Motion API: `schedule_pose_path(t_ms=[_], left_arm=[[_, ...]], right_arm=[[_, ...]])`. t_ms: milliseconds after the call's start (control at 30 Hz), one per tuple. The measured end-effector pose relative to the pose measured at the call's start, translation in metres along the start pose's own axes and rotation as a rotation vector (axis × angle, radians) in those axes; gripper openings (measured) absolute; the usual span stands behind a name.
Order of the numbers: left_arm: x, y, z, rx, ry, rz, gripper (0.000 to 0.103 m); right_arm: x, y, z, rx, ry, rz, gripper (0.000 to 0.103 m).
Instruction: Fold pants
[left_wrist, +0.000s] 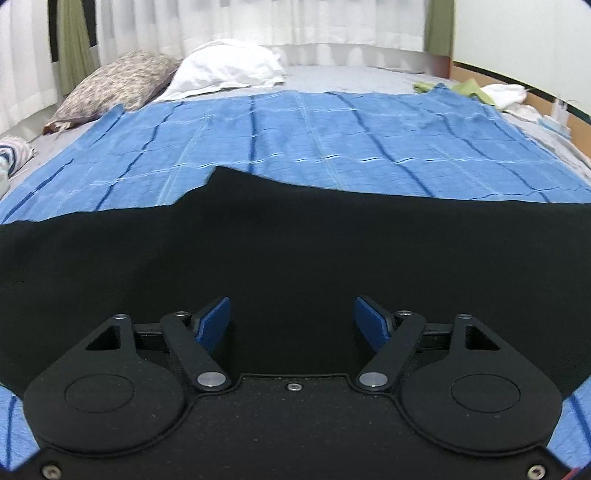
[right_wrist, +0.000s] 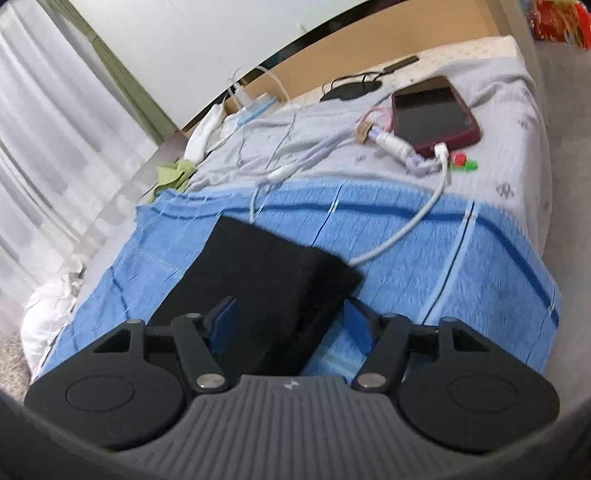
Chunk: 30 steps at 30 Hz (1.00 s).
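The pants (left_wrist: 295, 251) lie spread across the near part of the blanket (left_wrist: 332, 140), which covers the bed (left_wrist: 351, 75). The left hand-held gripper (left_wrist: 291, 325) sits over the pants, fingers apart. Behind the blanket, two pillows (left_wrist: 225, 68) lie at the far left. In the right view, a pant leg (right_wrist: 266, 266) runs between the fingers of the right hand-held gripper (right_wrist: 291, 325); beyond the blanket's edge a phone (right_wrist: 436, 110) lies on the sheet, its cable (right_wrist: 417, 221) trailing back across the blanket to the leg
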<state>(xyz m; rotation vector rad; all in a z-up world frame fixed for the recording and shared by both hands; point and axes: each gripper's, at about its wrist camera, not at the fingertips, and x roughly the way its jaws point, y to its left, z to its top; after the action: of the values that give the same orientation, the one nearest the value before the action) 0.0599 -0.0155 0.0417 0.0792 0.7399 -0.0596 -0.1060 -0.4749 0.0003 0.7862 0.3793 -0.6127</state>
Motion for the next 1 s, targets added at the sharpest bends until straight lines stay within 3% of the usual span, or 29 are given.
schedule_pose_path(t_ms=[233,333,400,433,467,667,767,833,900,1000], left_arm=[[0.001,0.034,-0.005,-0.033,0.013,0.015,0.081],[0.003,0.04,-0.007,-0.039,0.018,0.023,0.081],[0.002,0.044,-0.008,-0.051,0.014,0.026,0.081],[0.001,0.046,-0.009,-0.056,0.011,0.03,0.081],[0.0,0.05,-0.009,-0.063,0.006,0.036,0.081],[-0.006,0.082,-0.011,-0.12,-0.005,0.049,0.081],[-0.01,0.104,-0.012,-0.166,-0.027,0.05,0.081],[-0.011,0.116,-0.013,-0.201,-0.034,0.053,0.081],[-0.013,0.129,-0.014,-0.239,-0.037,0.057,0.081],[-0.014,0.147,-0.018,-0.285,-0.041,0.057,0.081]], right_arm=[[0.008,0.02,-0.009,-0.132,-0.016,-0.075,0.074],[0.022,0.028,-0.001,-0.148,-0.009,-0.091,0.08],[0.021,0.04,-0.002,-0.189,0.002,-0.133,0.061],[0.017,0.044,-0.006,-0.206,0.008,-0.137,0.026],[0.015,0.044,-0.007,-0.199,0.026,-0.122,0.008],[0.011,0.065,0.002,-0.167,0.035,-0.147,0.007],[0.01,0.122,-0.004,-0.276,0.027,-0.069,0.007],[0.014,0.176,-0.026,-0.409,0.053,0.021,0.007],[0.013,0.237,-0.071,-0.564,0.124,0.16,0.007],[0.0,0.304,-0.17,-0.821,0.296,0.393,0.007]])
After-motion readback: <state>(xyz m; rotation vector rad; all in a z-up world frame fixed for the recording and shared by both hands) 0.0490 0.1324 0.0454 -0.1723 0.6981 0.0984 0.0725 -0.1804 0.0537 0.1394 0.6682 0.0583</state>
